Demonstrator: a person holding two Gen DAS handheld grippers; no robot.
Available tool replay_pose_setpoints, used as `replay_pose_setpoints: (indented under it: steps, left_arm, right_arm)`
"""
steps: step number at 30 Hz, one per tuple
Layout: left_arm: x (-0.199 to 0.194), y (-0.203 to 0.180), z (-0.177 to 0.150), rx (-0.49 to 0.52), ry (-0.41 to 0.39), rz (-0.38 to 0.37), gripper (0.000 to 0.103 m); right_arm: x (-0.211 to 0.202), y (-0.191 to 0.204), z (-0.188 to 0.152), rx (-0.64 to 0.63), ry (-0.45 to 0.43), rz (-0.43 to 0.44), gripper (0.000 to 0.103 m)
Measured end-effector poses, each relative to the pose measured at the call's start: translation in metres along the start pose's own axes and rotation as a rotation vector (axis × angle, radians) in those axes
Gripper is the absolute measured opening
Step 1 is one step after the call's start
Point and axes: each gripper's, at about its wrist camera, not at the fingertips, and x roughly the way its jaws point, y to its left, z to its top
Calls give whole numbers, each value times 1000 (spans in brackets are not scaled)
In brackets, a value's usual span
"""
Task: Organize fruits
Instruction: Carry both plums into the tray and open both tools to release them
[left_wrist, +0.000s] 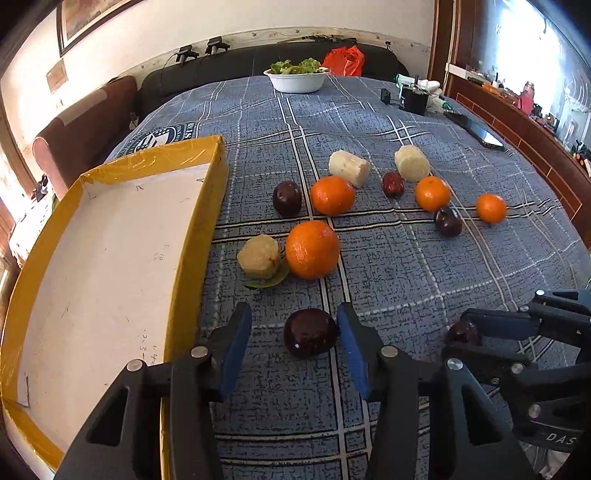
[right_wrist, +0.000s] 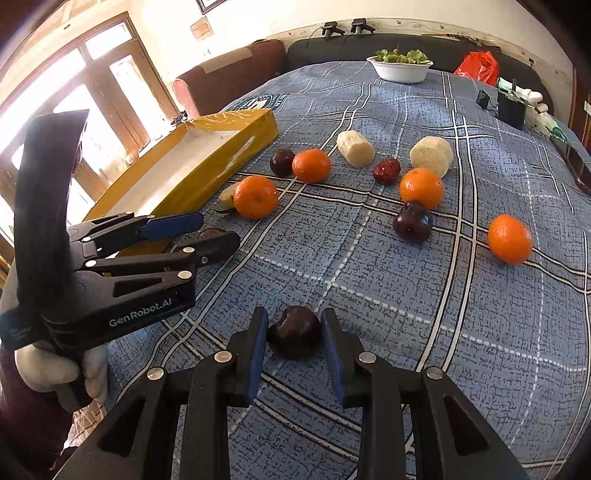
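Two plums lie nearest you on the cloth, each framed by one gripper. Your left gripper stands open around the plum just right of the yellow box; its right pad looks close to the skin, its left pad clearly apart, nothing held. Your right gripper brackets a second plum, farther right of the box, jaws narrowly open with both pads at or just off the fruit; firm contact cannot be told. Step in hand, by judgement: the paired grasp before loading the box, which is bare inside. Next you should close both evenly on the fruit, gently since plums bruise, lift, and carry them left over the box wall
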Motion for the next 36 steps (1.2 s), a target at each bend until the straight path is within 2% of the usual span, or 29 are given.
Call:
replay_pose_setpoints:
  steps: [4, 7, 10, 12, 13, 14, 18, 23, 29, 33, 36]
  left_arm:
    - [-6, -6, 0, 27, -17, -42, 47]
    - [4, -12, -2, 56, 16, -41, 47]
    - [14, -10, -1, 39, 40, -40, 47]
    - [18, -10, 0, 34, 43, -36, 43]
    - [19, -10, 0, 33, 41, -37, 29]
    - [19, -9, 0, 24, 37, -34, 26]
    - [6, 0, 2, -52, 5, -81, 26]
    - [-40, 25, 5, -146, -76, -120, 26]
    - [-113, 83, 6, -240, -194, -20, 26]
    - [-140, 124, 5, -281, -229, 131, 27]
    - [-134, 151, -1, -310, -205, 252, 27]
  right_arm:
    - [-1, 2, -2, -1, 1, -5, 33]
    - [0, 3, -2, 5, 2, -9, 33]
    - [-1, 2, -3, 18, 0, -4, 33]
    - [-1, 1, -3, 26, 0, 0, 33]
    - [-1, 0, -4, 28, 0, 2, 33]
    - [-1, 1, -4, 28, 0, 2, 33]
    - [-8, 5, -4, 18, -11, 12, 33]
    - [-30, 24, 6, -18, -68, 41, 32]
    - [-67, 63, 47, -70, -159, 180, 33]
    - [-77, 102, 83, -107, -185, 319, 33]
    - [-60, 134, 97, -136, -153, 388, 33]
